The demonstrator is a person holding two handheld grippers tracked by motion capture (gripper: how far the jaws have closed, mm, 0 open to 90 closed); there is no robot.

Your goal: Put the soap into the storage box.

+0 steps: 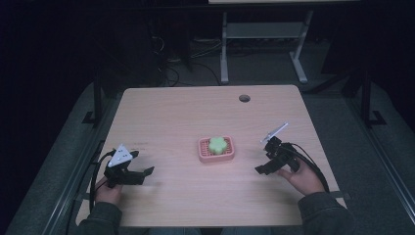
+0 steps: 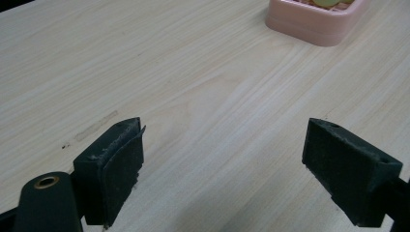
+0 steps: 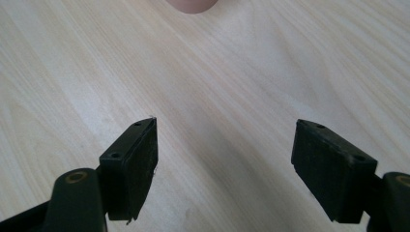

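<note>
One green flower-shaped soap (image 1: 217, 144) in pink dish (image 1: 216, 154), mid-table (image 1: 166, 112).

From above, your worktop (image 1: 205, 196) is dimly lit while its surroundings sink into near-black. Your two gripper views are bright and evenly lit, with soft shadows and slightly blurred near jaws.

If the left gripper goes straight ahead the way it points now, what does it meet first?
Probably the pink plastic soap dish holding a green flower-shaped soap. The open left gripper has bare light wooden table ahead of it before the dish.
</note>
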